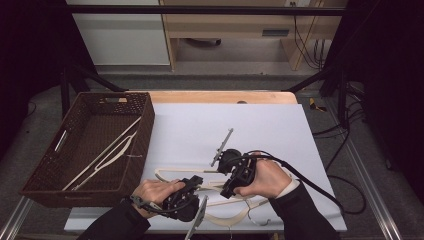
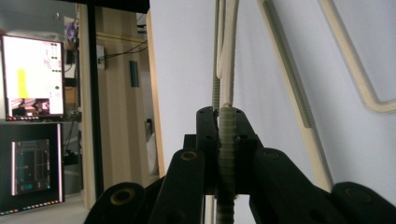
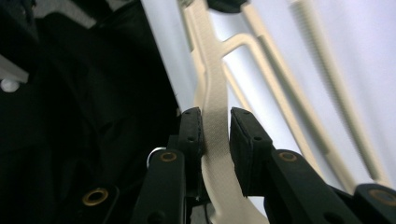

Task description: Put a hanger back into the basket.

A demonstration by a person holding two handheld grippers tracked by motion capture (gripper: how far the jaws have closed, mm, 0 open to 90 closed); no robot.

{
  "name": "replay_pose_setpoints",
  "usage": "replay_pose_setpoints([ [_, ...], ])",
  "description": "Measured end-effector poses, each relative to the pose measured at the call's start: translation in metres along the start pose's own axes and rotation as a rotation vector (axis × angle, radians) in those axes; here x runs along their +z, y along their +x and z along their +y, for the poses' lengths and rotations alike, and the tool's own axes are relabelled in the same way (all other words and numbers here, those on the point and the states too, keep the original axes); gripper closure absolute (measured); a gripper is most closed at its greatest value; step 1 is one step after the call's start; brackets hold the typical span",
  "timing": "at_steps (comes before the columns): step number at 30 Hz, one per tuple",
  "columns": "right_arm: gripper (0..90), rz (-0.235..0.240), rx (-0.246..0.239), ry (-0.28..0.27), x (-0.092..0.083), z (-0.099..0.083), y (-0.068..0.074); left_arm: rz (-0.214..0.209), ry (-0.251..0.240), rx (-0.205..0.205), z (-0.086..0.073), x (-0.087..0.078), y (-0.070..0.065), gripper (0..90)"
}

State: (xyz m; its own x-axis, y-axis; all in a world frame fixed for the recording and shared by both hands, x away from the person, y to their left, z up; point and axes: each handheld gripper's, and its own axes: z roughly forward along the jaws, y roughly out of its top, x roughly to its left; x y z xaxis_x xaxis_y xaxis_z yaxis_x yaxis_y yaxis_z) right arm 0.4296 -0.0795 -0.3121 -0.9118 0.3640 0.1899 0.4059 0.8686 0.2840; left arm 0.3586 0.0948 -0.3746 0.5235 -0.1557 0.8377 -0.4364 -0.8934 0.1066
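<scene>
Cream plastic hangers (image 1: 227, 202) lie in a loose pile on the white table sheet (image 1: 260, 125), at the near edge, directly under and between the two hand-held grippers.

Left gripper (image 1: 192, 184): seen in the high view at the bottom centre-left, gripped by the person's left hand (image 1: 155, 192). In the left gripper view its black jaws stand narrow, pressed from both sides on a ribbed cream hanger bar (image 2: 227, 130). The bar runs straight up out of the jaws and on over the sheet. More hanger arms (image 2: 299, 102) lie on the sheet just to the right of the clamped bar, apart from the jaws.

Right gripper (image 1: 226, 191): seen in the high view right of centre, held by the right hand (image 1: 267, 177), pointing back toward the person. In the right gripper view its jaws are closed on a flat, textured cream hanger strip (image 3: 215, 135), which passes between the pads and continues upward to where it forks. Further arms (image 3: 322, 98) of the pile lie to the right of the jaws, not touching them.

Brown woven basket (image 1: 45, 172): stands at the left edge of the table, well apart from both grippers. Two pale hangers (image 1: 107, 150) lie inside it, slanted across the floor of the basket.
</scene>
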Motion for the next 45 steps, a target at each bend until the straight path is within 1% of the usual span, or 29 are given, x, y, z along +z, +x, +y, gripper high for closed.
replay_pose_setpoints([
  [1, 74.3, -0.01, 0.001, -0.011, -0.002, -0.001, 0.0, -0.005, -0.002, -0.022, 0.0, -0.001, 0.001, 85.7],
  [3, 73.5, -0.033, 0.0, -0.049, -0.008, -0.003, -0.001, -0.002, -0.008, -0.045, -0.001, -0.003, 0.005, 85.7],
  [5, 73.2, -0.038, -0.001, -0.081, -0.015, -0.006, -0.001, 0.001, -0.002, -0.048, -0.002, -0.004, 0.006, 85.7],
  [6, 72.4, -0.052, -0.003, -0.115, -0.02, -0.008, -0.002, -0.002, 0.007, -0.042, -0.003, -0.004, 0.006, 85.7],
  [8, 71.7, -0.058, 0.007, -0.167, -0.029, -0.013, -0.004, 0.004, 0.014, -0.062, -0.005, -0.003, 0.006, 85.8],
  [9, 71.0, -0.083, 0.015, -0.216, -0.036, -0.017, -0.005, 0.017, 0.018, -0.06, -0.006, -0.003, 0.006, 85.8],
  [10, 69.6, -0.106, 0.035, -0.248, -0.043, -0.022, -0.009, 0.015, 0.016, -0.074, -0.007, -0.004, 0.007, 85.8],
  [11, 69.6, -0.106, 0.035, -0.248, -0.043, -0.022, -0.009, 0.014, 0.012, -0.082, -0.008, -0.004, 0.007, 85.8],
  [12, 69.7, -0.115, 0.051, -0.267, -0.046, -0.024, -0.01, 0.015, 0.009, -0.1, -0.008, -0.006, 0.008, 85.8],
  [14, 67.8, -0.164, 0.063, -0.314, -0.052, -0.032, -0.018, 0.025, 0.007, -0.104, -0.009, -0.007, 0.009, 85.8],
  [16, 63.9, -0.206, 0.107, -0.385, -0.059, -0.04, -0.025, 0.026, 0.004, -0.119, -0.01, -0.008, 0.012, 85.8],
  [17, 61.7, -0.244, 0.134, -0.431, -0.062, -0.046, -0.029, 0.027, 0.002, -0.124, -0.011, -0.009, 0.013, 85.8],
  [19, 59.4, -0.291, 0.161, -0.47, -0.067, -0.053, -0.035, 0.015, -0.002, -0.146, -0.013, -0.01, 0.015, 85.8],
  [20, 54.9, -0.322, 0.187, -0.512, -0.07, -0.06, -0.041, 0.015, -0.016, -0.155, -0.014, -0.01, 0.016, 85.8],
  [21, 54.3, -0.342, 0.206, -0.547, -0.072, -0.065, -0.045, 0.009, -0.021, -0.173, -0.015, -0.011, 0.018, 85.8],
  [24, 47.4, -0.39, 0.282, -0.612, -0.074, -0.08, -0.058, 0.006, -0.026, -0.198, -0.017, -0.013, 0.021, 85.8],
  [26, 42.5, -0.419, 0.311, -0.646, -0.073, -0.091, -0.066, 0.007, -0.049, -0.237, -0.021, -0.013, 0.024, 85.8],
  [28, 37.2, -0.471, 0.325, -0.685, -0.073, -0.101, -0.072, -0.003, -0.045, -0.25, -0.025, -0.015, 0.028, 85.8],
  [29, 35.1, -0.503, 0.346, -0.714, -0.073, -0.108, -0.076, -0.007, -0.05, -0.264, -0.027, -0.016, 0.03, 85.8],
  [30, 33.4, -0.513, 0.37, -0.734, -0.074, -0.114, -0.079, -0.01, -0.055, -0.279, -0.029, -0.017, 0.032, 85.7],
  [31, 25.9, -0.536, 0.398, -0.784, -0.073, -0.125, -0.084, -0.016, -0.057, -0.293, -0.032, -0.018, 0.034, 85.8],
  [32, 25.9, -0.536, 0.398, -0.784, -0.073, -0.125, -0.084, -0.016, -0.061, -0.306, -0.033, -0.019, 0.036, 85.8],
  [34, 23.1, -0.563, 0.41, -0.819, -0.073, -0.134, -0.087, -0.028, -0.074, -0.344, -0.038, -0.021, 0.041, 85.8],
  [35, 18.2, -0.58, 0.424, -0.854, -0.07, -0.143, -0.09, -0.042, -0.081, -0.367, -0.041, -0.022, 0.044, 85.8],
  [36, 18.2, -0.58, 0.424, -0.854, -0.07, -0.143, -0.09, -0.045, -0.089, -0.38, -0.043, -0.022, 0.047, 85.8],
  [38, 18.5, -0.6, 0.438, -0.88, -0.067, -0.152, -0.091, -0.065, -0.094, -0.41, -0.047, -0.025, 0.053, 85.8],
  [39, 18.2, -0.598, 0.442, -0.888, -0.065, -0.157, -0.091, -0.073, -0.095, -0.424, -0.049, -0.026, 0.056, 85.8],
  [41, 17.7, -0.603, 0.449, -0.896, -0.061, -0.163, -0.091, -0.08, -0.094, -0.435, -0.053, -0.028, 0.061, 85.8],
  [45, 14.6, -0.617, 0.443, -0.887, -0.05, -0.172, -0.087, -0.091, -0.149, -0.544, -0.064, -0.031, 0.074, 85.8],
])
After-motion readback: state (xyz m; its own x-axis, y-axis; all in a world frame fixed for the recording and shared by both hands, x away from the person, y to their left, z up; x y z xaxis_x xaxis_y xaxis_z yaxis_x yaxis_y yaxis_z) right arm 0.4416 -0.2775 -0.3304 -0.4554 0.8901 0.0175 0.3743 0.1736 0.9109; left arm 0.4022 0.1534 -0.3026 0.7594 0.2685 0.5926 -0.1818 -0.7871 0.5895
